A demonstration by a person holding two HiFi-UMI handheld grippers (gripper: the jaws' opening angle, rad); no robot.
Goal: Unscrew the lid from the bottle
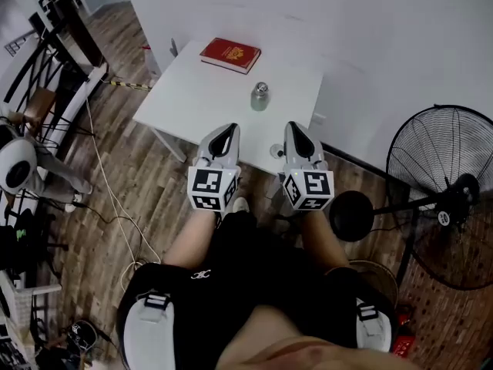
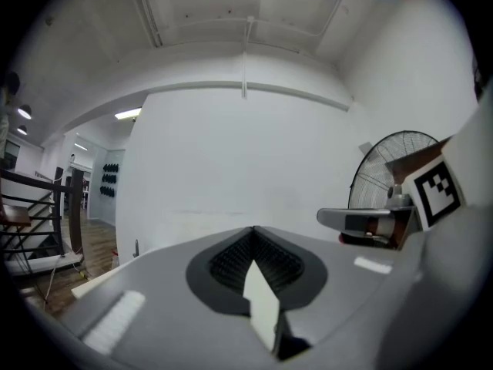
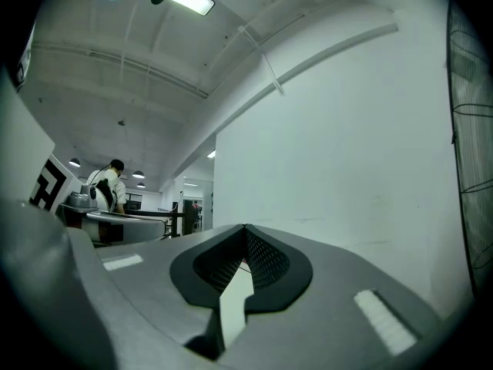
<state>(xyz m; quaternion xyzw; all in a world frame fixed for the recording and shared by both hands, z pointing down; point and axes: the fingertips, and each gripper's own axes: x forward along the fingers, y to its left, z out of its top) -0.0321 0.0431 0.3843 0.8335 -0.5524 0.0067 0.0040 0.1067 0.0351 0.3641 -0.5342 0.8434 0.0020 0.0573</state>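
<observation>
Left gripper [image 1: 225, 132] and right gripper [image 1: 297, 129] both clenched on nothing, bottle [image 1: 259, 97] untouched.
I have the two grippers side by side over the near edge of the white table [image 1: 192, 99], each with its jaws pressed together and nothing between them. The bottle stands upright farther in with its lid [image 1: 261, 88] on, ahead of the gap between the grippers and apart from both. A red book [image 1: 229, 55] lies near the far edge, and a fan [image 1: 443, 195] stands on the floor at right.

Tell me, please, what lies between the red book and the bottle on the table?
Nothing: in the head view, only bare white table separates the red book from the bottle.
</observation>
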